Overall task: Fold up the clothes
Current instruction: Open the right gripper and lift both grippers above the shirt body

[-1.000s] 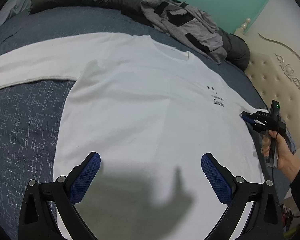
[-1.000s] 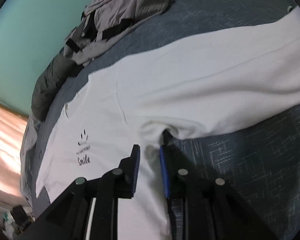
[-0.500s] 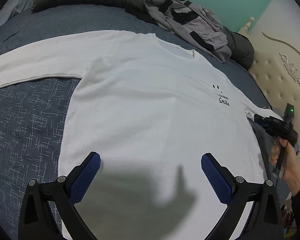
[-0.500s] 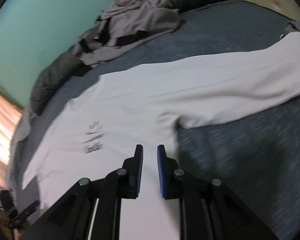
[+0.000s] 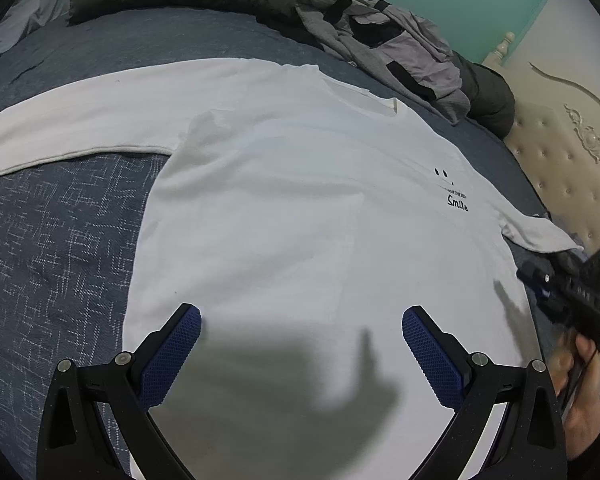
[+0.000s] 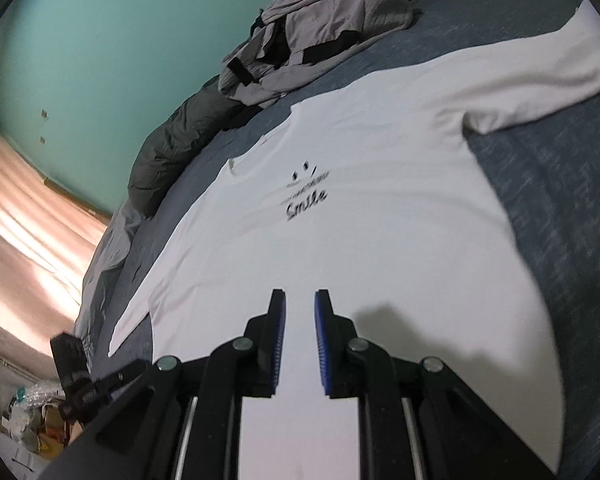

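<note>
On the blue bedspread [image 5: 60,240], a white shirt [image 5: 300,220] reads "Smile" [image 6: 306,204].

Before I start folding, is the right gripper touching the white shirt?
Apart. The right wrist view shows the right gripper empty above the white shirt, its shadow cast separately on the fabric.

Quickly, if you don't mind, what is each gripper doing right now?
Left gripper: wide open, empty, above the white shirt.
Right gripper: nearly closed with a narrow gap, holding nothing, above the shirt.
</note>
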